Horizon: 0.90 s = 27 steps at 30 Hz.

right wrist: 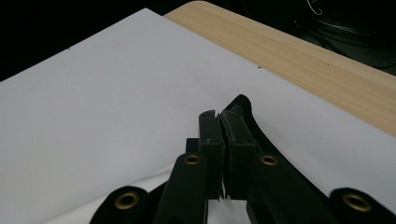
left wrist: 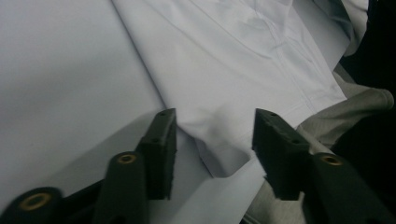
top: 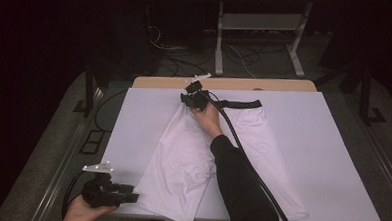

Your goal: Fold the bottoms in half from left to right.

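**Currently: waistband pinched at far end, hem end not yet taken**

Table point(top: 342, 162), centre of the high view: covered by a white sheet, wooden edge showing along the top. Flat on it lie white shorts point(top: 182, 160), black waistband point(top: 242, 103) at the upper centre, legs running to the lower edge.

Right gripper point(top: 194, 98), upper centre: clenched on the waistband's left corner; the right gripper view shows black fabric and a sliver of white nipped between closed jaws.

Left gripper point(top: 130, 197), lower left: released, jaws wide apart, just beside the left leg's hem point(left wrist: 224, 156), which sits between them untouched.

Judgement: the left should advance until the hem corner lies fully between the pads, then close on both layers. Keep the right clamped and steady, so the cloth stays taut and does not bunch.
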Motion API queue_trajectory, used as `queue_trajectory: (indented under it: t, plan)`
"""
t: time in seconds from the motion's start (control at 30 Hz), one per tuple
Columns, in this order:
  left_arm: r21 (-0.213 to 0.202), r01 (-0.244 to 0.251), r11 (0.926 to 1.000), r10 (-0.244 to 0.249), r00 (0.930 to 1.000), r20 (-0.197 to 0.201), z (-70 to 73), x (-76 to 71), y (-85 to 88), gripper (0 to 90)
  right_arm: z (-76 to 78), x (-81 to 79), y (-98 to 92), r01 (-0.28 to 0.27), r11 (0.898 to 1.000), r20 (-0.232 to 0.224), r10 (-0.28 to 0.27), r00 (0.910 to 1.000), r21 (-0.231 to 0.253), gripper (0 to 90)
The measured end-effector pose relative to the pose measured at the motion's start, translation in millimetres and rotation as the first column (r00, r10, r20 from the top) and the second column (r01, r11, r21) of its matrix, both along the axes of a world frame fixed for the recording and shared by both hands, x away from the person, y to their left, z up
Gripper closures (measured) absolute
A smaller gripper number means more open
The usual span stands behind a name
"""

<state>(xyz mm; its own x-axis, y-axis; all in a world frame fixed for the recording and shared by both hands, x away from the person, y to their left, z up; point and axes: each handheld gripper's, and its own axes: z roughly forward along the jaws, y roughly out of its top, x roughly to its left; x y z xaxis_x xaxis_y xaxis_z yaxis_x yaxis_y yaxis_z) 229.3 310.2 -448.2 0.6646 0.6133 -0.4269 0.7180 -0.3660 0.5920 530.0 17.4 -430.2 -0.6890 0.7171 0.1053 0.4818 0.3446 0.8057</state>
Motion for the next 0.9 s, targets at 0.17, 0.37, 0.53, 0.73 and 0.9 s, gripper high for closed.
queue_trajectory:
  t: [0.17,0.37,0.53,0.73,0.9]
  plan:
    - [0.019,0.019,0.9996,-0.019,0.9998,0.001,-2.7,1.3,-3.0,68.7,-0.1,-0.1,-0.4,0.0,1.0,-0.001,0.0,1.0,0.002,86.5]
    - [0.019,0.019,0.9996,-0.019,0.9998,0.002,-3.0,3.0,-3.6,86.2,0.5,-0.6,-2.4,-0.002,1.0,0.0,0.002,1.0,0.01,86.5]
    - [0.017,0.062,0.9979,-0.063,0.9976,0.031,3.9,0.6,-11.3,87.6,2.9,-1.2,-6.3,-0.004,1.0,0.0,0.004,1.0,0.015,86.5]
    - [0.006,0.118,0.993,-0.118,0.9894,0.084,16.8,-1.9,-29.7,87.6,8.2,-1.1,-10.1,-0.002,1.0,0.003,0.002,1.0,0.018,86.5]
    - [0.002,0.155,0.988,-0.153,0.9792,0.133,27.1,-3.2,-44.8,87.6,13.0,-0.9,-14.9,-0.005,1.0,0.005,0.004,1.0,0.015,86.5]
